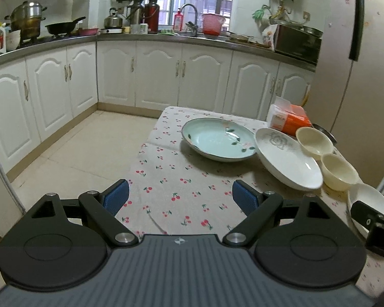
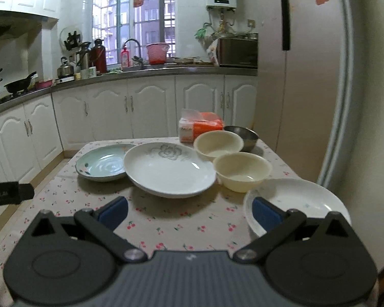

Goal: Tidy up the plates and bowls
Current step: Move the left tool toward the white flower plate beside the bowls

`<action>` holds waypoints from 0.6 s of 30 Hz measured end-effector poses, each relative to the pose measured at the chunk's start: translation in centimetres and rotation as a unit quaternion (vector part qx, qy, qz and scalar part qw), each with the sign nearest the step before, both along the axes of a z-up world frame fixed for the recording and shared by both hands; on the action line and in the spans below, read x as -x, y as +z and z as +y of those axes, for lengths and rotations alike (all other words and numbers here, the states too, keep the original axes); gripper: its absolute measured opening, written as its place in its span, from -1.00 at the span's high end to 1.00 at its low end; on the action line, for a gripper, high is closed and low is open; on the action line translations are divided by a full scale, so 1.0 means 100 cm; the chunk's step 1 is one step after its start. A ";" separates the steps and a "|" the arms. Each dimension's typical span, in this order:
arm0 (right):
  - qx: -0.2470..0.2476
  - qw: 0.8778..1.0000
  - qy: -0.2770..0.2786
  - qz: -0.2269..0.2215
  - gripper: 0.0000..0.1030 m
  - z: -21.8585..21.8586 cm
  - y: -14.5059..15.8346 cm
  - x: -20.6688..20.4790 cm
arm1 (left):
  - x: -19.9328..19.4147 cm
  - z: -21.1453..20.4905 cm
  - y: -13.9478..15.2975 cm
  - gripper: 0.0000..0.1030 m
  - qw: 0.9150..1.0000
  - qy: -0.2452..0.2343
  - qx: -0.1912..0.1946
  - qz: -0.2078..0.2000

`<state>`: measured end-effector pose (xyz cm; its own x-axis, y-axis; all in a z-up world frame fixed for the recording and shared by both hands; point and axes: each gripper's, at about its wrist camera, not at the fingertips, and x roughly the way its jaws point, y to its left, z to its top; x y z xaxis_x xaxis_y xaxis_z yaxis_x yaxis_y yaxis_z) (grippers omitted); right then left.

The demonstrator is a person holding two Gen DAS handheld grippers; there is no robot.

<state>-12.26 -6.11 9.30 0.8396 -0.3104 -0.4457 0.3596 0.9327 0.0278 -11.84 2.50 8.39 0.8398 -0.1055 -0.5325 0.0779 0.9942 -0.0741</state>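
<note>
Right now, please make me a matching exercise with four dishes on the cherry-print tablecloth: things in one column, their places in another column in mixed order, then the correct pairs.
Things:
1. pale green plate with flower pattern
2. large white plate with grey rose print
3. grey metal bowl
4. plain white plate

Places:
A. behind the two cream bowls, near the fridge
B. nearest the right gripper, beside one fingertip
C. farthest left in the row
D. between the green plate and the cream bowls

Pairs: 1-C, 2-D, 3-A, 4-B

An orange tissue box sits on the cherry-print tablecloth near the fridge.
</note>
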 end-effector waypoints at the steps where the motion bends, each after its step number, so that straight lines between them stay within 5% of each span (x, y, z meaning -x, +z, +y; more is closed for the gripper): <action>1: 0.000 1.000 -0.002 0.001 -0.99 -0.001 0.000 0.004 | 0.003 0.001 0.002 -1.00 1.000 -0.005 0.000 0.001; 18: 0.015 0.997 -0.065 -0.039 -0.99 -0.001 0.014 0.065 | 0.040 -0.016 0.004 -1.00 0.997 -0.069 -0.014 -0.029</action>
<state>-18.74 -6.17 10.68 0.8232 -0.4310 -0.3695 0.4752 0.8792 0.0334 -15.84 0.89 8.79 0.8481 -0.2075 -0.4876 0.2174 0.9754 -0.0370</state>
